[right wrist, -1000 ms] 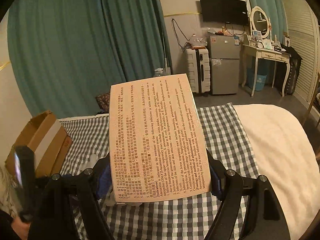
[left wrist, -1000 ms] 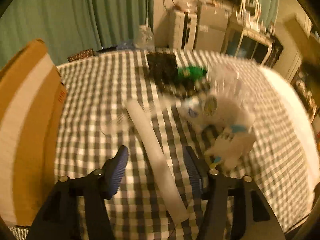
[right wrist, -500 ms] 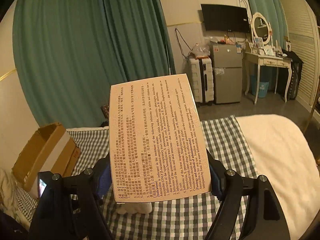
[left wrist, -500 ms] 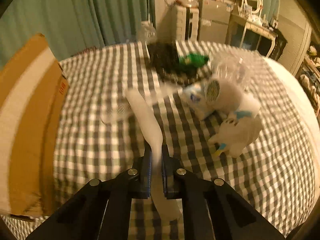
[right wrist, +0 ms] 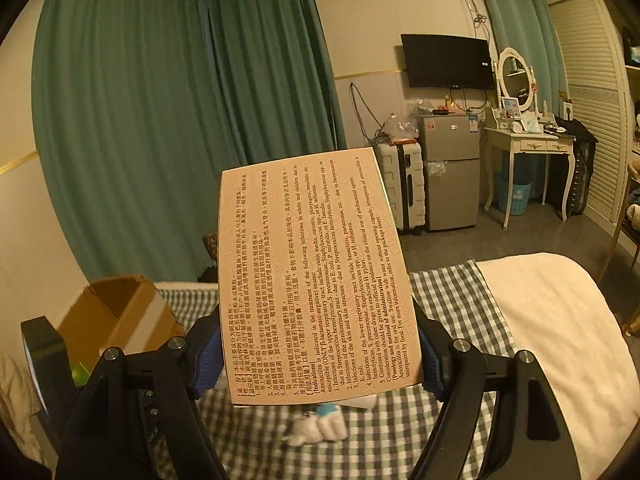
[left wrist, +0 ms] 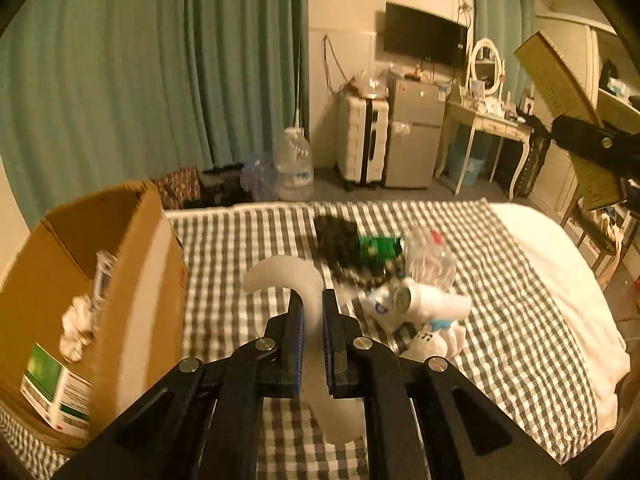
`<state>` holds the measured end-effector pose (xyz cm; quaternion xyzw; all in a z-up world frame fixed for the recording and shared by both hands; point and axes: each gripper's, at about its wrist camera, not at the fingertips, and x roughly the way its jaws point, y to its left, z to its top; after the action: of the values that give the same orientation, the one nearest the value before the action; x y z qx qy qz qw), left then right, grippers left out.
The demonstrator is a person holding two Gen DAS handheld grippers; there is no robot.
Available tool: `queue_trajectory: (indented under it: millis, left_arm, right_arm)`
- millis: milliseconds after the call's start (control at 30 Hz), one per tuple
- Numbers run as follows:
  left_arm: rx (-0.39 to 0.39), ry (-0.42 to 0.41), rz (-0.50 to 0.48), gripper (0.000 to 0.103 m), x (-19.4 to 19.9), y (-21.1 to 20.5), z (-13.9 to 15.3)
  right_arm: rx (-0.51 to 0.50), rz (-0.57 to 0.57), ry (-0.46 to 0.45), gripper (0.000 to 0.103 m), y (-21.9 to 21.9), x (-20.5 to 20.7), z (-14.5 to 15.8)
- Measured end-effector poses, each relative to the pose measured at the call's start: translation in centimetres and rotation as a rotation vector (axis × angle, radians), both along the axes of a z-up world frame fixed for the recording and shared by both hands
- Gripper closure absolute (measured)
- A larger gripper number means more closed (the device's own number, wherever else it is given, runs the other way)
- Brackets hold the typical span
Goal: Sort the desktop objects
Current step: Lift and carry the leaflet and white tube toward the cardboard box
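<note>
Bed [left wrist: 248,236]: we see it under a green-and-white checked cover, with a plain cream blanket [left wrist: 560,280] over its 3 o'clock side.

Cardboard box [left wrist: 132,280]: open-topped, on the bed at 9 o'clock in the left wrist view; inside we make out a small green-and-white carton [left wrist: 56,392] and a crumpled white item.

Medicine box [right wrist: 316,276]: flat, pale orange, printed with small text. We hold it in the right hand-held gripper [right wrist: 320,356], whose jaws stand wide and press against its two long edges; it is raised above the bed, its printed face filling the centre of the right wrist view.

White strip [left wrist: 292,276]: a long, limp, pale piece. The left hand-held gripper [left wrist: 311,312] is closed almost fully on its middle; the far end curls over toward 11 o'clock, the near end hangs below the jaws.

Loose pile on the bed at 2 o'clock from the left hand-held gripper: a black bundle [left wrist: 336,240], a green packet [left wrist: 378,246], a clear crumpled bottle [left wrist: 430,256], a white bottle [left wrist: 432,304], and a small white soft toy [left wrist: 436,342], all touching or just beside one another.
</note>
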<state>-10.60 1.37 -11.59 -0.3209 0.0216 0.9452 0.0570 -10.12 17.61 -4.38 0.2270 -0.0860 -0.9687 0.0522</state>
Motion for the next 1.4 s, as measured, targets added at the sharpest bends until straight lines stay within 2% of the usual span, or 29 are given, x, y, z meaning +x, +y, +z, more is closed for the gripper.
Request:
queue_trajectory:
  millis: [267,333,533,700,833,967,1200,1400]
  left_arm:
    - [0.025,0.126,0.025,0.095,2.0,-3.1,5.2]
    - [0.003,0.162,0.042,0.095,2.6,-4.0,6.5]
    - [0.020,0.220,0.096,0.095,3.5,-8.7,9.7]
    - [0.001,0.240,0.147,0.095,3.8,-12.2,10.8]
    - [-0.060,0.236,0.203,0.095,4.1,-14.0,11.2]
    - [-0.052,0.235,0.190,0.095,4.6,-15.6,11.3]
    - [-0.096,0.236,0.221,0.095,5.0,-18.3,11.8]
    - [-0.072,0.211,0.258,0.095,4.7,-21.3,11.0]
  right_arm:
    - [-0.015,0.008,0.023,0.026,-2.9,0.5,2.4]
    - [-0.019,0.023,0.021,0.026,-3.8,0.4,3.0]
    - [-0.001,0.057,0.041,0.026,-6.7,1.0,4.7]
    - [0.000,0.090,0.053,0.026,-9.7,1.4,5.6]
    - [-0.017,0.110,0.061,0.026,-11.9,1.5,6.0]
    - [-0.006,0.146,0.072,0.026,-14.3,1.7,6.2]
    - [0.006,0.228,0.052,0.026,-18.5,0.9,5.5]
    - [0.010,0.297,0.015,0.026,-22.2,-0.3,4.0]
